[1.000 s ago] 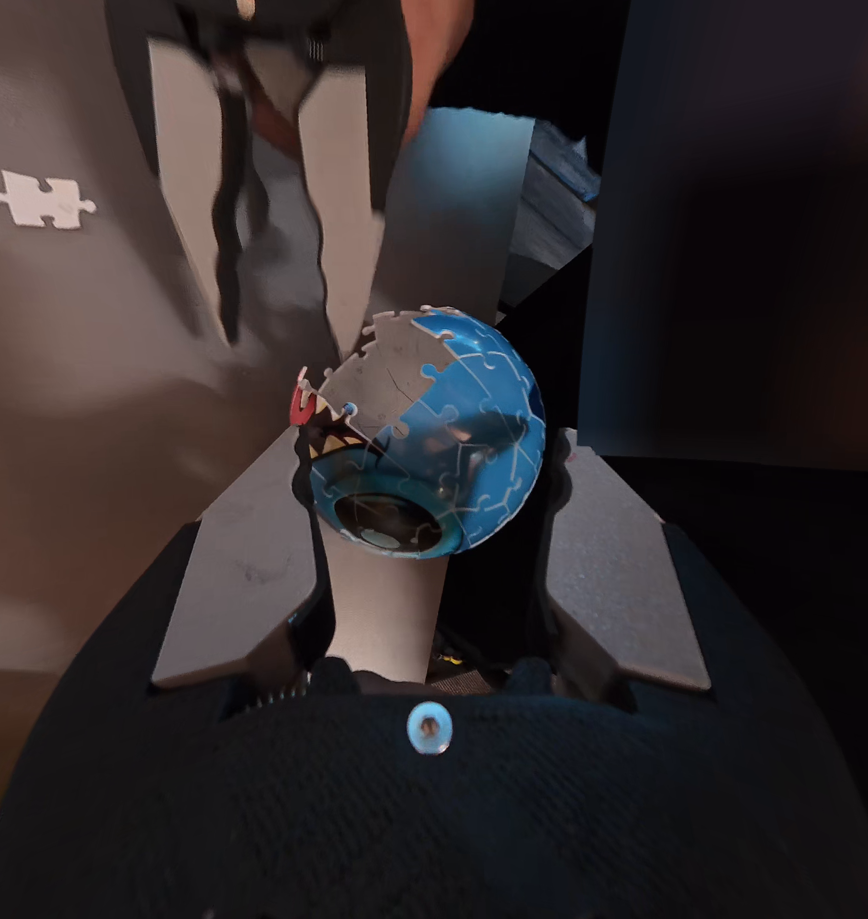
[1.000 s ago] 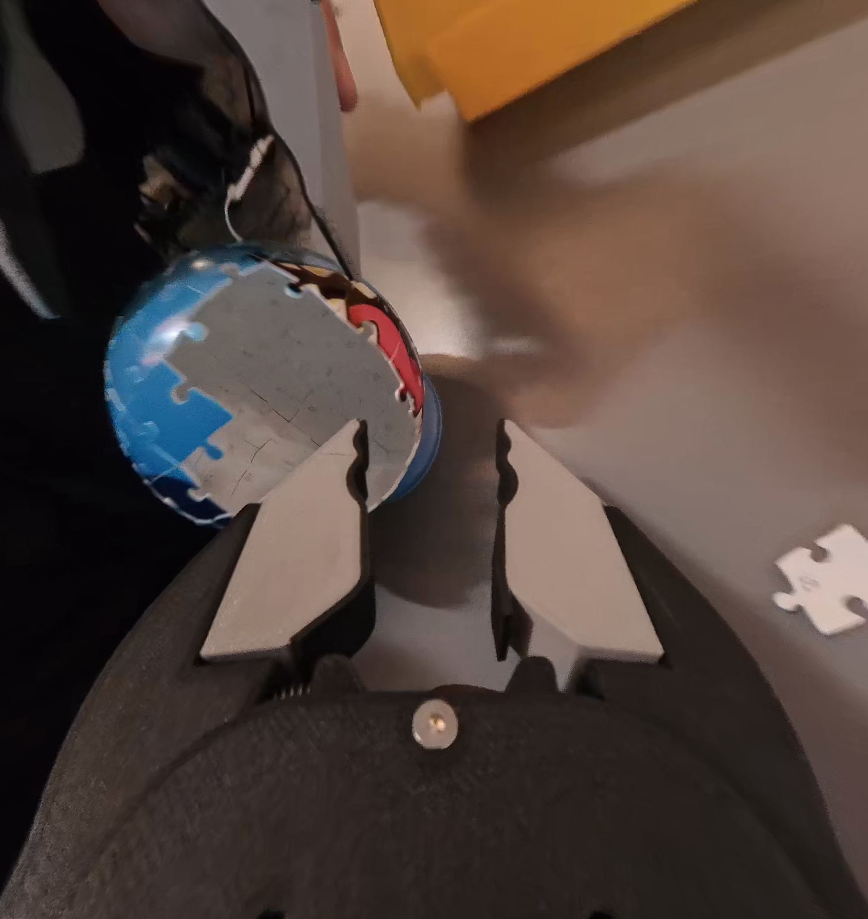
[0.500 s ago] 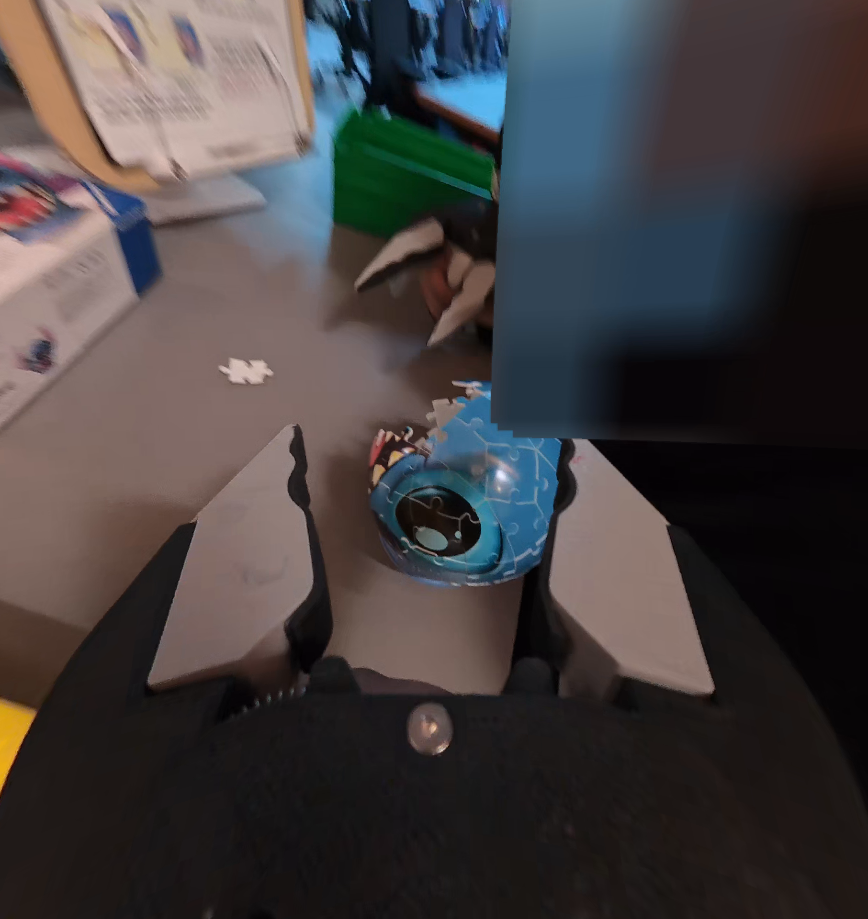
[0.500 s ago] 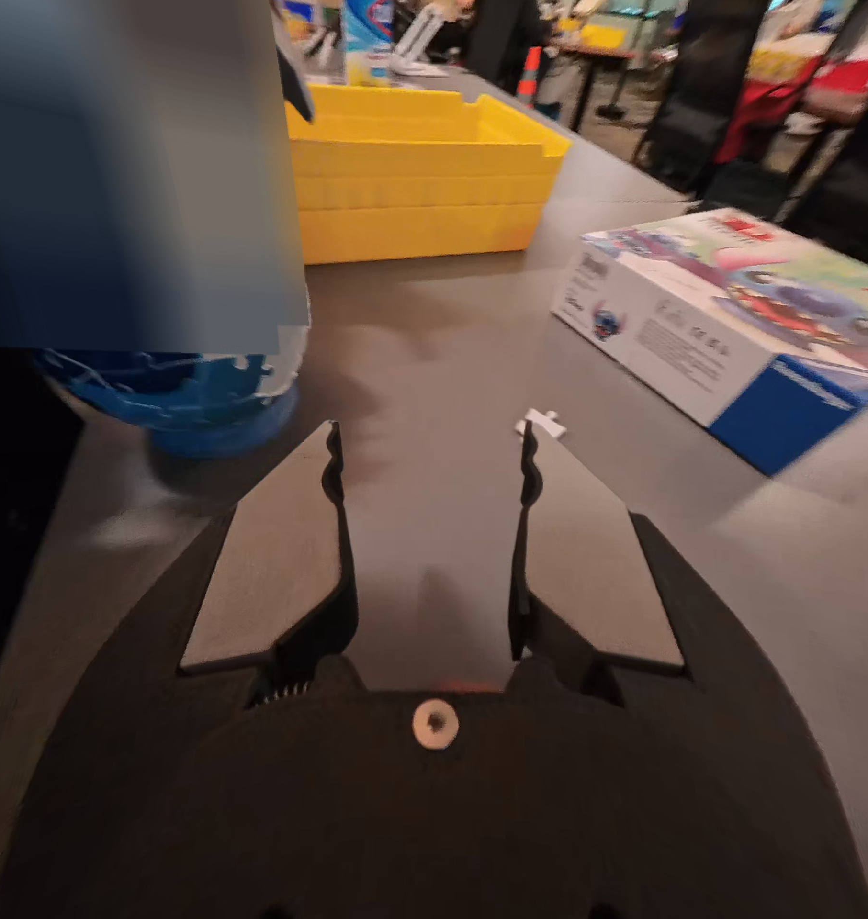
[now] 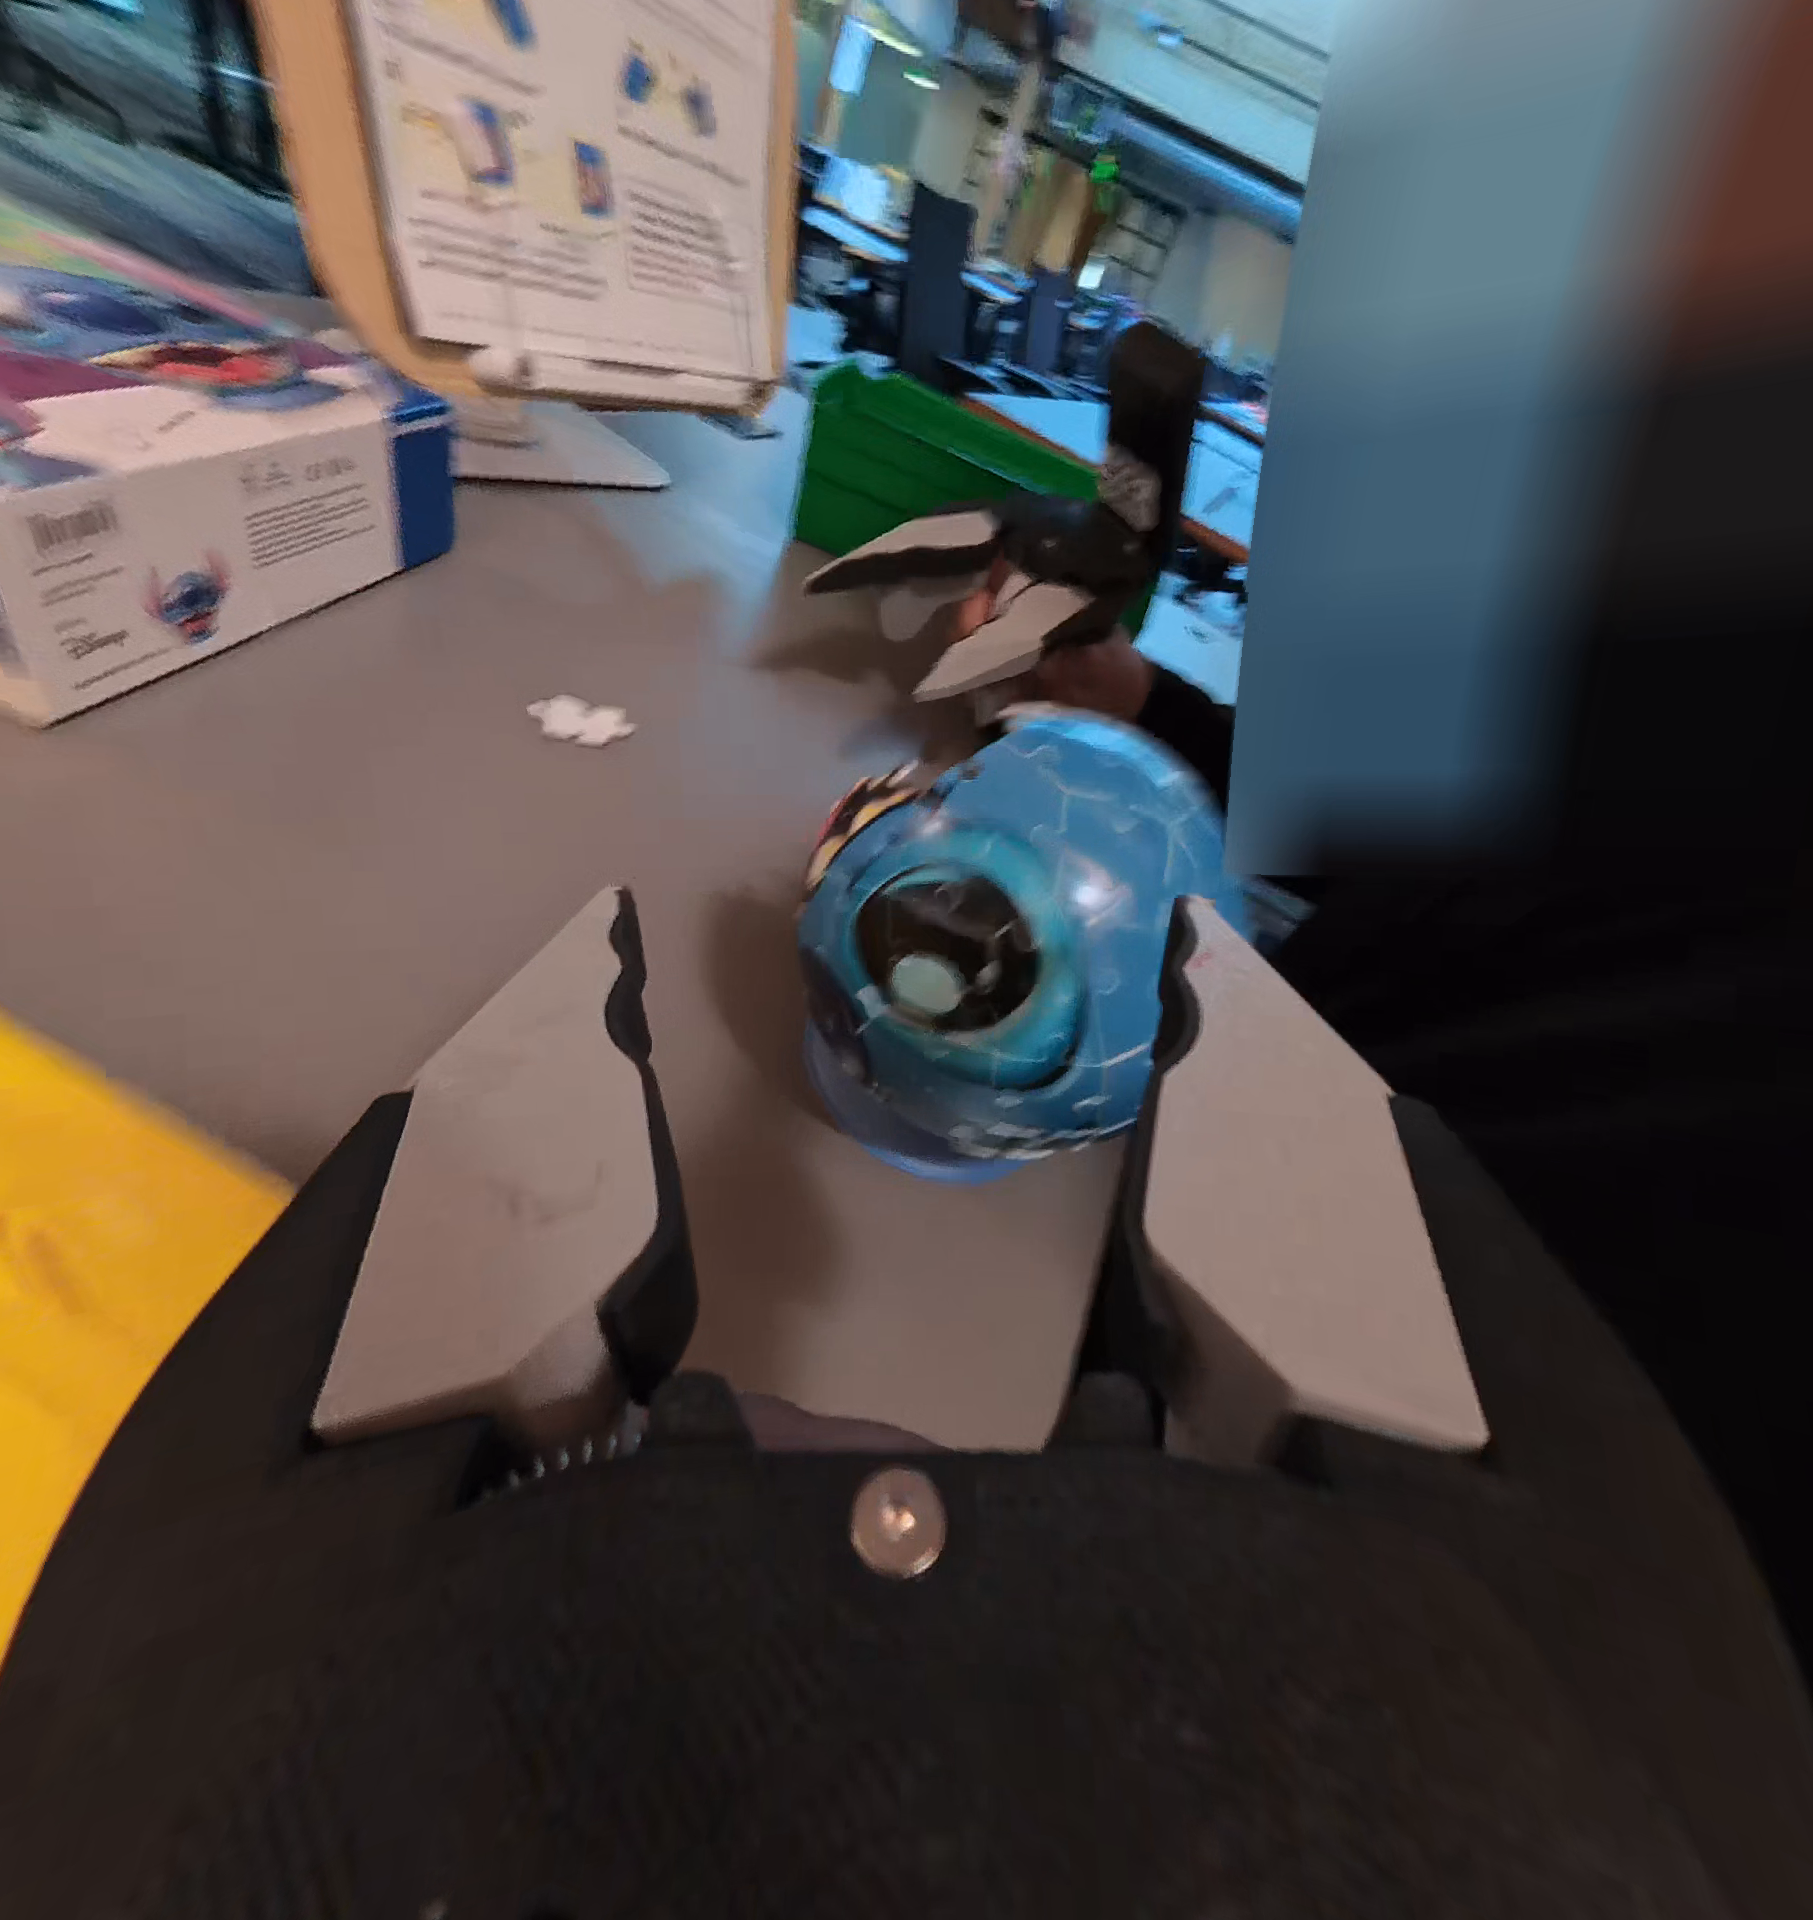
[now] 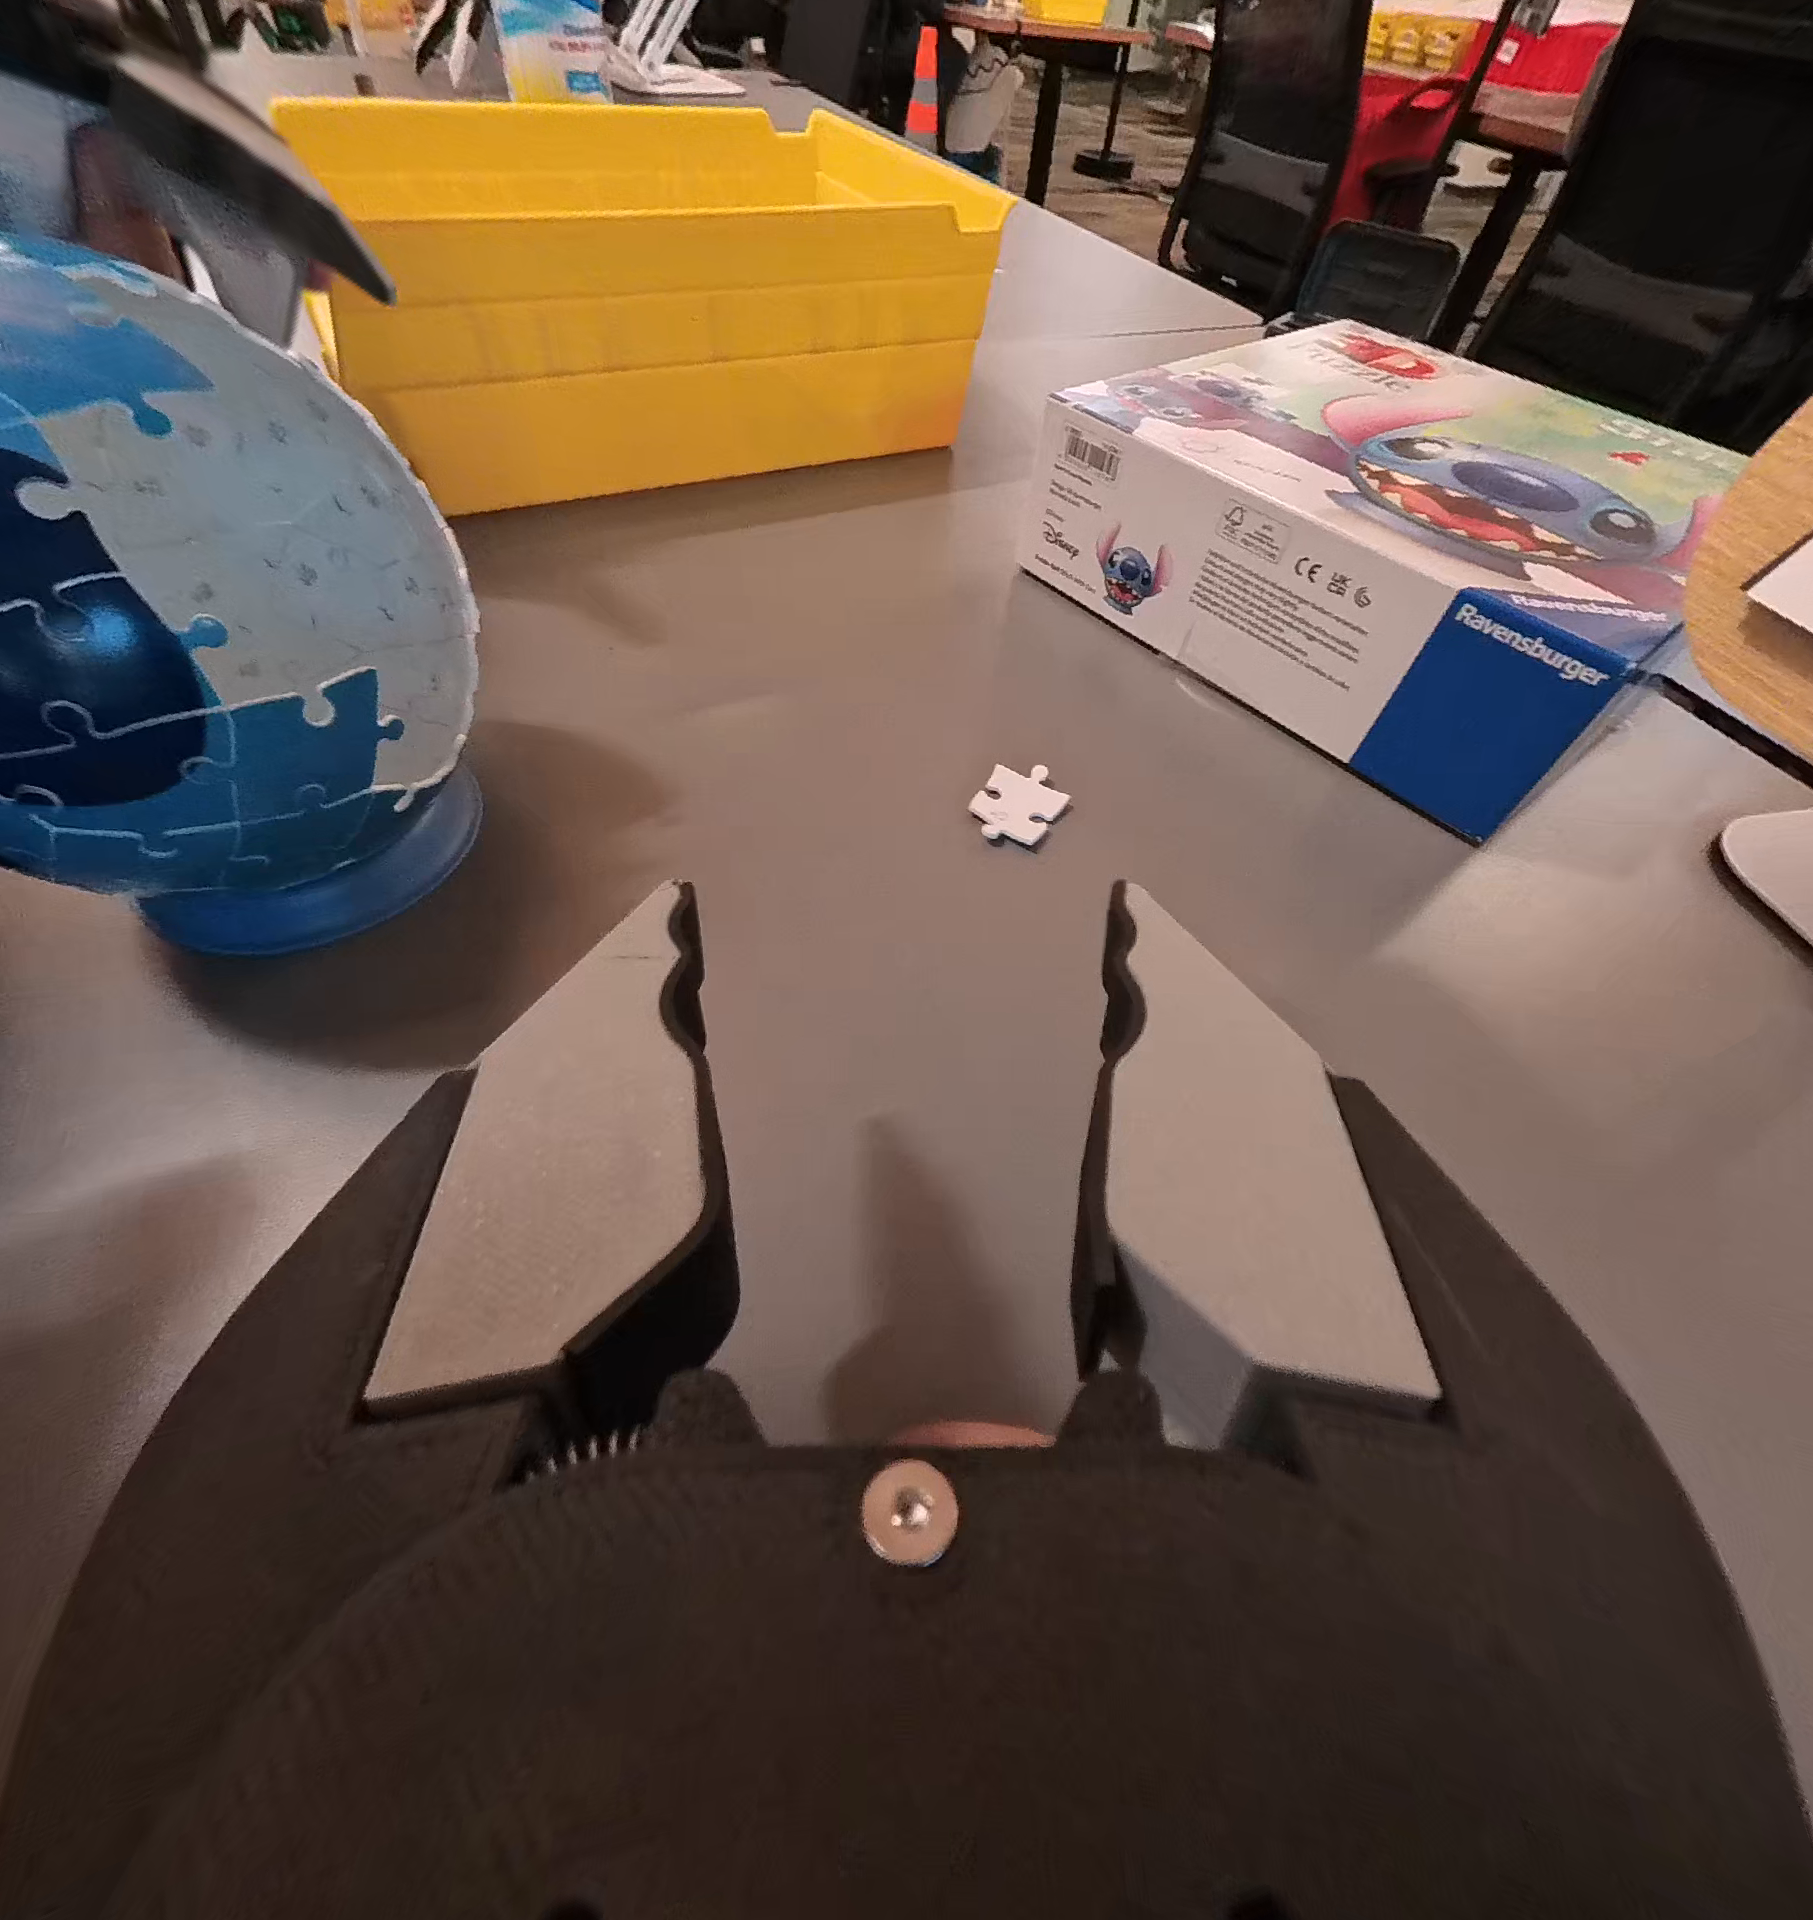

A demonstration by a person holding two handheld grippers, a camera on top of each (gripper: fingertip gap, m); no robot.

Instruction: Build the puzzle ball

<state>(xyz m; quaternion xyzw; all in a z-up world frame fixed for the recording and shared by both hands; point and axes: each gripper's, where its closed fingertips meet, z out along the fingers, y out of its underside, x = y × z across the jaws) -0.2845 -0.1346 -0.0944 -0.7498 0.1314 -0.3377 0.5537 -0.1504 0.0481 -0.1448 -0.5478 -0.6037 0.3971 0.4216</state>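
Blue and mostly assembled, the puzzle ball point(image 6: 185, 582) sits on its blue stand point(image 6: 310, 894) on the grey table point(image 6: 881, 644). I judge at least the loose white puzzle piece point(image 6: 1019, 803) remains. My right gripper point(image 6: 902, 914) is spread, empty, facing it; my left gripper point(image 5: 902, 935), also released, brackets the ball.

The puzzle ball point(image 6: 185, 582) is showing dark blue and pale grey-white pieces, sitting on a blue ring stand point(image 6: 362, 883). The loose puzzle piece point(image 6: 1018, 805) is showing white, the tray point(image 6: 663, 301) yellow, the table point(image 6: 881, 644) grey.
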